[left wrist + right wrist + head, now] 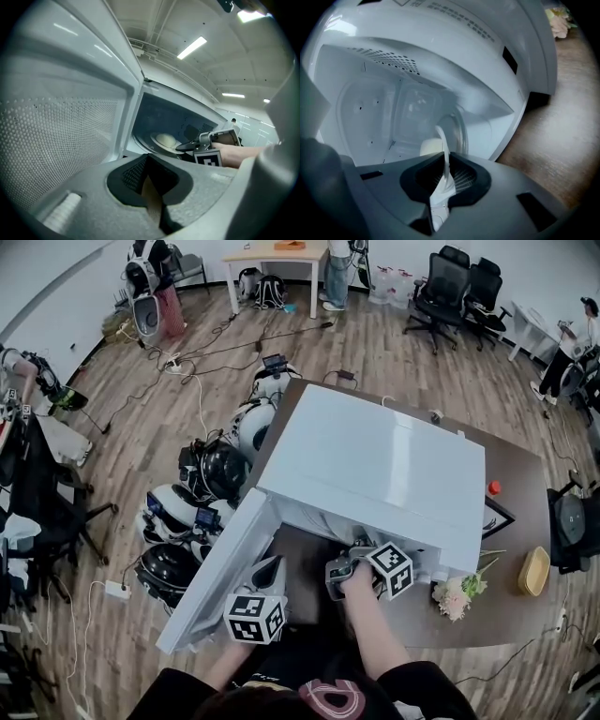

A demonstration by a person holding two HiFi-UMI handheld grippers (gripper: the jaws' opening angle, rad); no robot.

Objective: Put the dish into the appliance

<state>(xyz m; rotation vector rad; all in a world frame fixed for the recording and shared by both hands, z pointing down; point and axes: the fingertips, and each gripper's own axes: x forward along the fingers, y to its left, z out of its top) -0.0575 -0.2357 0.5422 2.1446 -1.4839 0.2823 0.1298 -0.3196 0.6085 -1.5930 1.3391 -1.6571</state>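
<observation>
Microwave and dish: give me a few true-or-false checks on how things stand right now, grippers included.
1. The microwave has its door open. True.
2. The right gripper is shut on the rim of the dish. True.
3. The dish is empty. False: a pale round piece of food lies on it.
4. The left gripper clamps the door's edge. False: its jaws are together with nothing between them, and the door is beside it.
5. The dish sits outside on the table. False: it is inside the microwave's cavity.
</observation>
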